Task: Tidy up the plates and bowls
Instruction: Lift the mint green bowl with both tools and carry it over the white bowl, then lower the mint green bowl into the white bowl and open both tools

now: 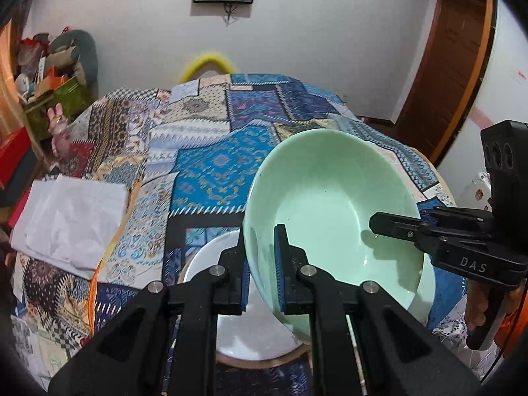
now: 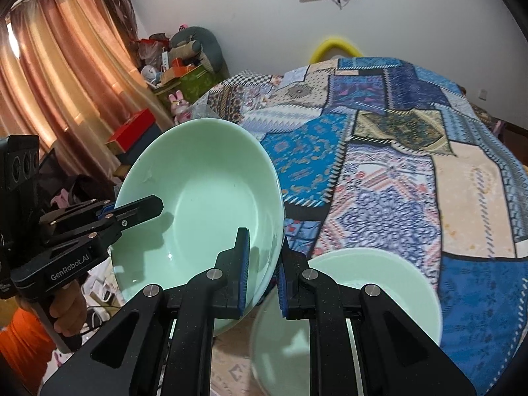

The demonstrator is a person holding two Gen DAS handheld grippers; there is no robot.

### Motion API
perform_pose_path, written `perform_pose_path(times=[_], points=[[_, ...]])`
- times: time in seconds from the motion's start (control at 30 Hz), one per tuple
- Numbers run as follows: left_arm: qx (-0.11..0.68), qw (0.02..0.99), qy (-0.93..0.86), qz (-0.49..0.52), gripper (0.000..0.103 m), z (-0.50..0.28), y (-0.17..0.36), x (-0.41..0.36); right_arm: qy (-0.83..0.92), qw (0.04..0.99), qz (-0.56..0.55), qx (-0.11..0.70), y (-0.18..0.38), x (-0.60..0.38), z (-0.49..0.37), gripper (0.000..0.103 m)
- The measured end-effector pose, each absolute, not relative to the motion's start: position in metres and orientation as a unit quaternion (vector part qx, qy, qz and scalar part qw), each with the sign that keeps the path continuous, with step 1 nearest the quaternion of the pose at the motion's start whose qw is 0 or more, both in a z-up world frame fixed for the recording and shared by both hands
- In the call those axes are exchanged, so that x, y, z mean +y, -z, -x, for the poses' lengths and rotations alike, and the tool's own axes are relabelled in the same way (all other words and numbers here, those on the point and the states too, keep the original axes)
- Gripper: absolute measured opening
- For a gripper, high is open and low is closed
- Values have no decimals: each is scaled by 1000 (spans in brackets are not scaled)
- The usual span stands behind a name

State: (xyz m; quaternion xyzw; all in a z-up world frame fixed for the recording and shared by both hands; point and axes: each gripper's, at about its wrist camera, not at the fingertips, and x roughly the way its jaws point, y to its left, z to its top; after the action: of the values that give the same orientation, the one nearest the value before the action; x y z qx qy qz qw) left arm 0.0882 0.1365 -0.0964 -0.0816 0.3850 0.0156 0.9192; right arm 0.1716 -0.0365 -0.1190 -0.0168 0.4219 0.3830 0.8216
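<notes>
A pale green bowl (image 1: 333, 211) is held in the air above the table, tilted, gripped from two sides. My left gripper (image 1: 262, 264) is shut on its left rim. My right gripper (image 2: 264, 272) is shut on its right rim; it also shows in the left wrist view (image 1: 396, 231). The bowl also shows in the right wrist view (image 2: 198, 204), with the left gripper (image 2: 132, 213) on its far rim. A white plate (image 1: 237, 330) lies on the table under the left gripper. A second pale green bowl (image 2: 379, 293) sits on the table under the right gripper.
A patchwork blue cloth (image 1: 211, 168) covers the table. White folded paper or cloth (image 1: 66, 217) lies at its left edge. Boxes and toys (image 1: 49, 76) are piled at the back left, beside curtains (image 2: 49, 76). A wooden door (image 1: 455, 66) is at the right.
</notes>
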Motion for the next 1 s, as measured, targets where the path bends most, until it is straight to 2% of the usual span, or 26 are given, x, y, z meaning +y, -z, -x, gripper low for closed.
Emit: perform_pose_path(times=[0.53, 1.0], points=[[409, 905, -50, 105, 12, -69, 137, 178, -398, 797, 32, 453, 148, 8, -156, 13], [434, 894, -67, 87, 12, -70, 174, 189, -396, 776, 41, 489, 180, 25, -151, 13]])
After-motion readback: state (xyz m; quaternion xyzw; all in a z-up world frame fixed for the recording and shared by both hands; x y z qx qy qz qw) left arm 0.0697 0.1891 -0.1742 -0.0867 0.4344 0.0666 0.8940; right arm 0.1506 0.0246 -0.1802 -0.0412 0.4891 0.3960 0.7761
